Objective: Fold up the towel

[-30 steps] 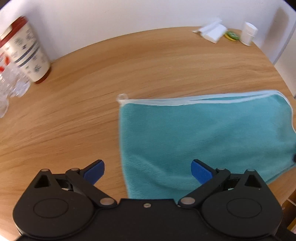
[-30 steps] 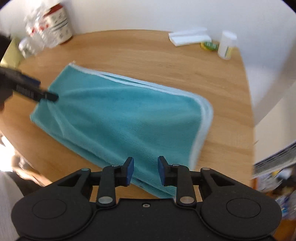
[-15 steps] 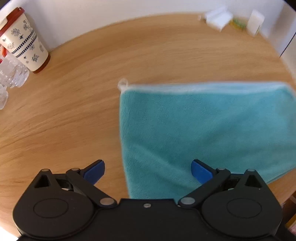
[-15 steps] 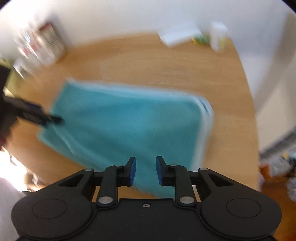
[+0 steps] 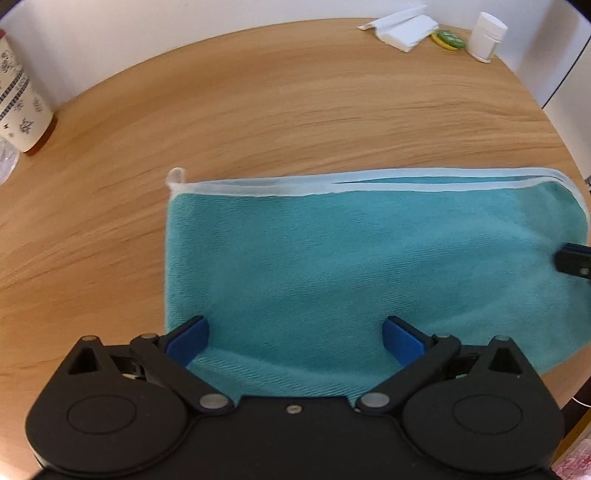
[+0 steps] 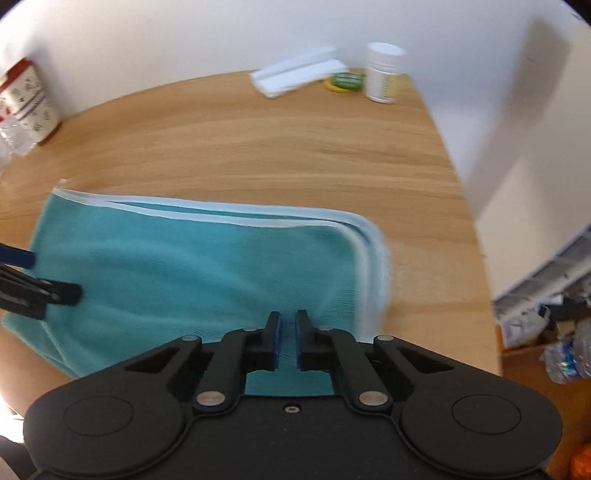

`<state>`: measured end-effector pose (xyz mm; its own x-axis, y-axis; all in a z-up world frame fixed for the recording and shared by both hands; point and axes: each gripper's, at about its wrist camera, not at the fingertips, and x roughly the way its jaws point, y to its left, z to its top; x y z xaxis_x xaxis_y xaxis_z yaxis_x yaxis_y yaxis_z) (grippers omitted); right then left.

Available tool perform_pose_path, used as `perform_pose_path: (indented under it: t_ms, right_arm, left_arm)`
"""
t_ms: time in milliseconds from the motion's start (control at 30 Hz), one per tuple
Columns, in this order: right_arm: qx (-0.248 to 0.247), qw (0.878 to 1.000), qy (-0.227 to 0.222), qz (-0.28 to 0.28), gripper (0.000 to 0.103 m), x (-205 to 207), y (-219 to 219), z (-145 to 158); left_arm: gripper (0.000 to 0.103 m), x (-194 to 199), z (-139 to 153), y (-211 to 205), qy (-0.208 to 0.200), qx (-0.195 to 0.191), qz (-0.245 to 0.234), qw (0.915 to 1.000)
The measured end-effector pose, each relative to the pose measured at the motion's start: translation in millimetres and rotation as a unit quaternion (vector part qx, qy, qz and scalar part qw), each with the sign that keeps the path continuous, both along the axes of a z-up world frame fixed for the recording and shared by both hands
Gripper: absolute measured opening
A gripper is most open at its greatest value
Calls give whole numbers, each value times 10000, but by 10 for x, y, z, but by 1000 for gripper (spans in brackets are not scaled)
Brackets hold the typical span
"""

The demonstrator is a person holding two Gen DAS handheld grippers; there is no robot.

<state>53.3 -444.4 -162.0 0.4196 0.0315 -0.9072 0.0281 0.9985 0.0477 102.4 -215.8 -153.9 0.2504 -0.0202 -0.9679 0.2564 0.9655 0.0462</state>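
A teal towel [image 5: 351,266] with a pale border lies folded in half on the round wooden table [image 5: 258,110], its doubled edges along the far side. My left gripper [image 5: 295,328] stands open above the towel's near left part, its blue pads wide apart. In the right wrist view the towel [image 6: 184,266] fills the near middle. My right gripper [image 6: 287,325] hovers over its near right part with the fingers almost together and nothing visibly pinched. The left gripper's fingers [image 6: 37,291] show at that view's left edge.
A patterned cup [image 5: 18,99] with crinkled clear plastic [image 5: 5,162] beside it stands at the far left. At the far right are white folded paper [image 5: 402,31], a green-yellow object [image 5: 448,38] and a white bottle [image 5: 485,37]. Clutter [image 6: 554,332] lies beyond the table's right edge.
My right gripper's fingers have drawn much closer together and it has swung to face the towel squarely. My left gripper has shifted right over the towel and stayed open.
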Motion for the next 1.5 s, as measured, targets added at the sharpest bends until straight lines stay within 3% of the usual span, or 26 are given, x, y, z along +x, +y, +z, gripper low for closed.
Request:
perform_pose_path:
  t_ms: [67, 133, 200, 333, 367, 400, 500, 767, 867, 933, 1000, 1067, 1133, 1233, 1333, 1367, 1500]
  right_arm:
    - [-136, 9998, -45, -108, 10, -40, -56, 67]
    - [-433, 9988, -96, -198, 31, -66, -120, 121]
    - [-421, 9988, 3, -243, 47, -58, -215, 118]
    - [153, 9991, 268, -306, 46, -22, -373, -1]
    - [223, 9990, 289, -260, 43, -11, -382, -27]
    - [327, 9988, 290, -204, 25, 3, -379, -37]
    - [530, 9980, 351, -67, 22, 98, -362, -58]
    - [560, 9979, 192, 249, 22, 608, -312, -62]
    - [423, 9978, 230, 450, 24, 766, -245, -47]
    - [129, 9971, 199, 722, 33, 769, -192, 21]
    - [-186, 9949, 131, 981, 33, 731, -146, 109]
    - [-212, 9950, -16, 974, 33, 663, -127, 216]
    - [-71, 9939, -115, 1091, 33, 592, -46, 308]
    - [430, 9845, -261, 1678, 33, 413, 271, 396]
    - [1367, 9571, -167, 2551, 33, 315, 731, 296]
    - [1450, 9491, -147, 2791, 33, 308, 884, 222]
    - [1246, 9397, -22, 3185, 33, 341, 1185, -4]
  left_arm:
    - [103, -2, 0, 9, -27, 34, 26, 10000]
    - [103, -7, -1, 5, -16, 17, 124, 9999]
    - [103, -13, 0, -3, -5, 21, 190, 9998]
    - [103, -25, 8, -33, 19, 42, 292, 9996]
    - [103, -24, 7, -32, 30, 26, 336, 9994]
    - [103, -24, 3, -23, 38, 2, 410, 9992]
    - [103, -72, -6, -4, -25, 30, 569, 9984]
    - [103, 59, -2, 77, -304, 118, 1233, 9918]
    - [103, 221, -14, 148, -197, 94, 1440, 9893]
    - [103, 263, 33, 176, -135, 127, 1443, 9894]
    - [103, 213, 151, 232, -218, 138, 1508, 9882]
    - [103, 96, 222, 302, -136, -137, 1623, 9866]
    - [103, 9, 241, 327, -48, -170, 1686, 9855]
    - [103, -157, 239, 340, 49, -127, 1725, 9849]
    - [103, -263, 153, 326, 95, -27, 1668, 9859]
    - [103, -270, 98, 327, 143, 21, 1659, 9860]
    - [103, -292, 1, 393, 255, -11, 1787, 9836]
